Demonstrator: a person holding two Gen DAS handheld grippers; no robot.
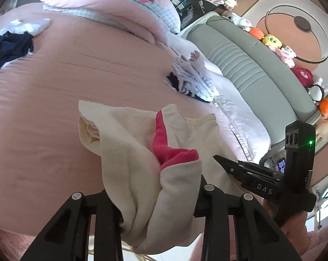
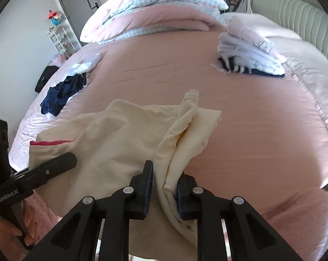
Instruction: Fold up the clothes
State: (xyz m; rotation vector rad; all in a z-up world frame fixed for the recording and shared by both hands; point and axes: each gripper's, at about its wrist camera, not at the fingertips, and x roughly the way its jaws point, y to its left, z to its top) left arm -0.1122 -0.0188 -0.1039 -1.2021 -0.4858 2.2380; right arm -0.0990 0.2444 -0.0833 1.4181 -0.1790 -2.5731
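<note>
Lower centre, both views: left claw (image 1: 157, 198) and right claw (image 2: 164, 187) clamp bunched edges of a soft, light cream garment (image 2: 111, 130), best gripped at its hems.

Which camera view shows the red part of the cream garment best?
The left wrist view shows it best: the red part runs wide through the middle of the cream garment, clear and unhidden. The right wrist view shows only a thin red strip at the garment's left edge, near the left claw.

Pink bed (image 2: 164, 69) with cream garment (image 2: 111, 134), folded pile (image 2: 250, 54), duvet (image 2: 155, 15).
</note>
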